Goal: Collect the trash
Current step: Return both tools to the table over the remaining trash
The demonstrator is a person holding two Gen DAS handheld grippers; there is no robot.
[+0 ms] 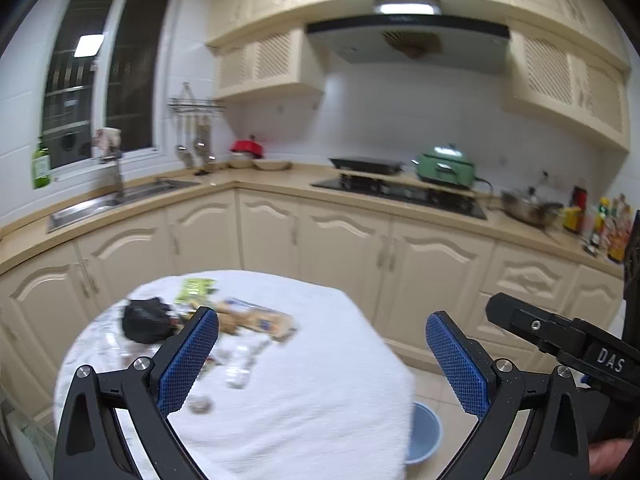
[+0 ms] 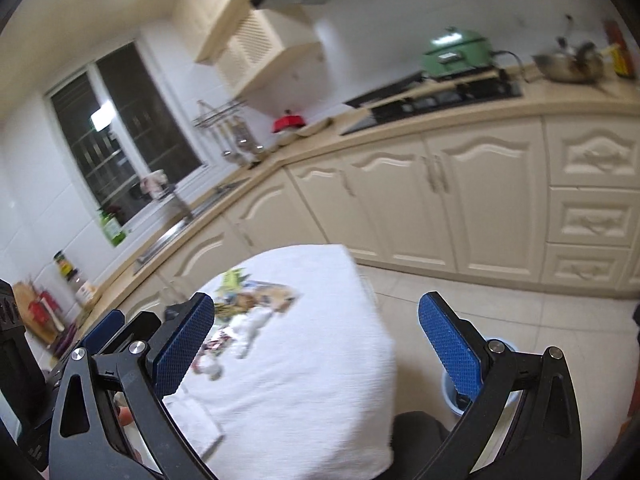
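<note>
I hold both grippers above a small bench point(image 1: 304, 408) draped in a white towel-like cloth. My left gripper point(image 1: 322, 360) has its jaws spread wide with nothing between the blue pads; my right gripper point(image 2: 316, 344) is released just the same, jaws wide and empty.

The trash point(image 1: 224, 320) lies scattered on the far left part of the bench, at about 11 o'clock from my left jaws. It looks like a loose, mixed litter. A crumpled black bag point(image 1: 146, 320) sits at the 10 o'clock edge. A green-and-yellow wrapper point(image 1: 194, 290) lies flat beyond it. A tan-and-blue printed packet point(image 1: 260, 320) stretches toward 12 o'clock. Nearer me are clear crinkled plastic scraps point(image 1: 240, 368) and a small grey wad point(image 1: 200, 405). Motion blur softens all of it, so I cannot read any print.

From the right wrist view the same litter point(image 2: 248, 308) sits at 11 o'clock, close behind the left pad.

A light blue bin point(image 1: 424, 432) stands on the floor tiles just beside the bench's right edge, at 4 o'clock, partly hidden by the cloth. Cream kitchen cabinets point(image 1: 344, 240) run behind.
</note>
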